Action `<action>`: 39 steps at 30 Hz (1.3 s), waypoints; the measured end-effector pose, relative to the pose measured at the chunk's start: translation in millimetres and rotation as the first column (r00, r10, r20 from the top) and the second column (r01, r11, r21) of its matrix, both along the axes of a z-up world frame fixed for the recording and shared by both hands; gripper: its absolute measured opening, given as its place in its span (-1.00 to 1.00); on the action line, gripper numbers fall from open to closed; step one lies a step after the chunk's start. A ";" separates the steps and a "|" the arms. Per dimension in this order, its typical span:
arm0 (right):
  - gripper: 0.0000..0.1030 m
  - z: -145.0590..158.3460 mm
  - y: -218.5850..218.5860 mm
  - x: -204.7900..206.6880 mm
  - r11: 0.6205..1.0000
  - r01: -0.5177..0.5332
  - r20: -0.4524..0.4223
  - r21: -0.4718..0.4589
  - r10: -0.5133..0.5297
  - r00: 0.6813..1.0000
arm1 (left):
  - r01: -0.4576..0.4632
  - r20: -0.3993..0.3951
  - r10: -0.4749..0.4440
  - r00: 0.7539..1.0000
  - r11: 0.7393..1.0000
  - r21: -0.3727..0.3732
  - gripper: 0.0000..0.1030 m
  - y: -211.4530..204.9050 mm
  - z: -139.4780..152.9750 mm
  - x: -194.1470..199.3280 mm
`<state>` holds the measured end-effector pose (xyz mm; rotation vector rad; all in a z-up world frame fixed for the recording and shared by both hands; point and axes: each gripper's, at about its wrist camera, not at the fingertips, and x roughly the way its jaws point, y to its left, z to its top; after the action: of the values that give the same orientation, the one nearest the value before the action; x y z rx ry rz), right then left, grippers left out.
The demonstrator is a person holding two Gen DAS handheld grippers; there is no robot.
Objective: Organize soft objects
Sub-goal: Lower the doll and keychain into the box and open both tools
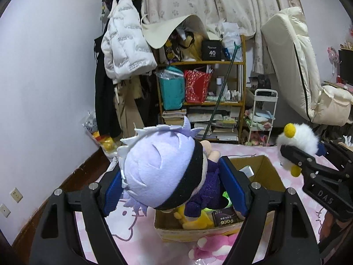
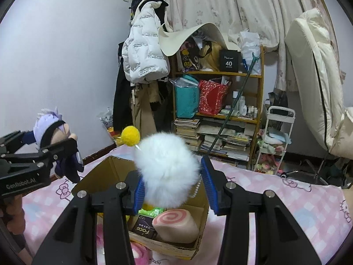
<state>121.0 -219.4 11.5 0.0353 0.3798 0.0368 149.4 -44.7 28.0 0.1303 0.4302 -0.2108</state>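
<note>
My left gripper (image 1: 176, 187) is shut on a plush doll (image 1: 163, 167) with pale purple hair, a black blindfold and dark purple clothes, held above the open cardboard box (image 1: 269, 172). My right gripper (image 2: 174, 190) holds a fluffy white plush (image 2: 169, 167) with a yellow pompom (image 2: 130, 136) over the same box (image 2: 92, 176); its left pad presses the fur, and a gap shows at the right pad. The box holds a pink swirl cushion (image 2: 176, 225), a dark "Face" packet (image 2: 144, 230), a green item and a yellow plush (image 1: 194, 220).
The box stands on a pink Hello Kitty bedspread (image 2: 275, 209). A pink plush (image 1: 211, 248) lies by the box's near side. Behind stand a cluttered wooden shelf (image 2: 220, 101), hanging coats (image 2: 143, 50), a white trolley (image 2: 275, 141) and a cream folded mattress (image 2: 315, 77).
</note>
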 end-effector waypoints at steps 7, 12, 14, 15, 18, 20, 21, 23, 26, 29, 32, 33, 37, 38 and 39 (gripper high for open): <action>-0.06 -9.9 -5.0 4.5 0.998 -0.013 -0.020 0.054 0.014 1.000 | -0.014 -0.058 0.013 0.998 1.000 -0.024 0.55 3.4 -18.6 9.5; -0.06 -17.5 -8.2 9.2 0.993 -0.040 -0.040 0.114 0.045 0.998 | -0.006 -0.069 0.005 0.998 1.000 -0.007 0.55 -1.4 -29.5 13.6; -0.05 -20.8 -6.6 10.1 0.994 -0.045 -0.044 0.101 0.049 0.998 | -0.006 -0.074 0.007 0.997 1.000 0.018 0.55 -4.6 -33.2 14.6; -0.05 -23.5 -5.1 11.4 0.995 -0.047 -0.050 0.086 0.051 0.997 | 0.001 -0.077 0.002 0.997 1.000 0.028 0.56 -6.4 -35.7 14.6; -0.05 -30.4 -3.1 15.3 0.995 -0.051 -0.069 0.083 0.057 0.996 | 0.014 -0.093 -0.010 0.996 0.999 0.045 0.56 -10.2 -43.0 16.0; -0.05 -34.1 -2.3 17.7 0.995 -0.053 -0.080 0.086 0.060 0.995 | 0.020 -0.103 -0.015 0.995 0.999 0.048 0.56 -11.8 -46.9 18.2; -0.05 -35.5 -1.8 18.5 0.995 -0.053 -0.083 0.083 0.060 0.995 | 0.022 -0.107 -0.017 0.994 0.999 0.048 0.56 -12.3 -48.2 19.9; -0.05 -37.9 -0.8 20.0 0.996 -0.054 -0.090 0.076 0.061 0.994 | 0.022 -0.115 -0.016 0.993 0.999 0.047 0.56 -12.8 -51.0 22.8; -0.05 -40.4 -0.3 23.0 0.996 -0.055 -0.100 0.075 0.063 0.993 | 0.025 -0.126 -0.020 0.992 0.999 0.036 0.56 -12.5 -54.4 26.7; -0.05 -44.1 -0.5 25.1 0.996 -0.054 -0.114 0.071 0.062 0.992 | 0.026 -0.136 -0.023 0.990 0.999 0.023 0.56 -12.2 -56.5 31.5; -0.05 -47.9 -1.4 27.0 0.996 -0.050 -0.129 0.072 0.059 0.990 | 0.027 -0.148 -0.023 0.989 0.999 0.021 0.57 -13.7 -59.4 34.3; -0.05 -48.6 -1.8 27.4 0.996 -0.049 -0.131 0.074 0.059 0.990 | 0.029 -0.154 -0.025 0.988 0.999 0.021 0.58 -14.2 -60.5 35.1; -0.03 -51.0 -3.1 29.1 0.995 -0.050 -0.149 0.082 0.061 0.987 | 0.047 -0.165 -0.041 0.985 0.998 0.031 0.60 -17.1 -63.7 36.1; -0.03 -52.0 -3.7 29.8 0.995 -0.050 -0.156 0.088 0.064 0.986 | 0.047 -0.163 -0.040 0.986 0.998 0.035 0.60 -17.5 -63.6 35.4; -0.03 -52.8 -3.9 30.0 0.995 -0.050 -0.158 0.090 0.064 0.985 | 0.045 -0.161 -0.038 0.986 0.998 0.037 0.60 -17.9 -63.6 34.8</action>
<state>151.0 -223.3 -41.3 0.1129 0.5407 0.1079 184.2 -62.6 -35.5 0.1632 0.5920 -0.2545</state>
